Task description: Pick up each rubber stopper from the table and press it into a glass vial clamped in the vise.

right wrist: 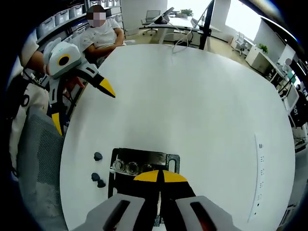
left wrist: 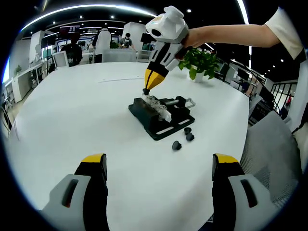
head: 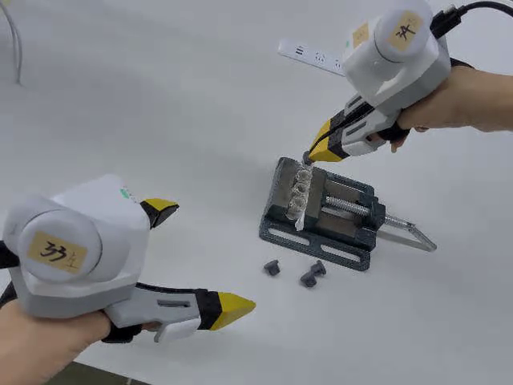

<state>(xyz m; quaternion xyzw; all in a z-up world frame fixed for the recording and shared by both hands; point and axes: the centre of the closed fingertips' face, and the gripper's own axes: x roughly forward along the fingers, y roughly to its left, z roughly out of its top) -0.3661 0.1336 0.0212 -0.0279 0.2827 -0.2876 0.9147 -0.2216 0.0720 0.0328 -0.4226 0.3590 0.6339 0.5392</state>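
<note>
**Stopper held at the end vial in the vise**

The right gripper [head: 311, 154] is seen at 1 o'clock in the head view, jaws drawn narrow on a small grey stopper [head: 305, 159]. The tip is set right at the mouth of the farthest vial in the row of vials [head: 299, 195]. Whether the stopper is already touching the glass cannot be told. The vials are clamped upright in the black vise [head: 357, 228] at the middle of the white table [head: 160, 104]. Three stoppers [head: 309, 279] are left lying on the table at 6 o'clock of the vise, one alone and two just beside each other. The left gripper [head: 210, 255] is held at 8 o'clock, well apart from the vise, jaws spread wide and empty.
</note>
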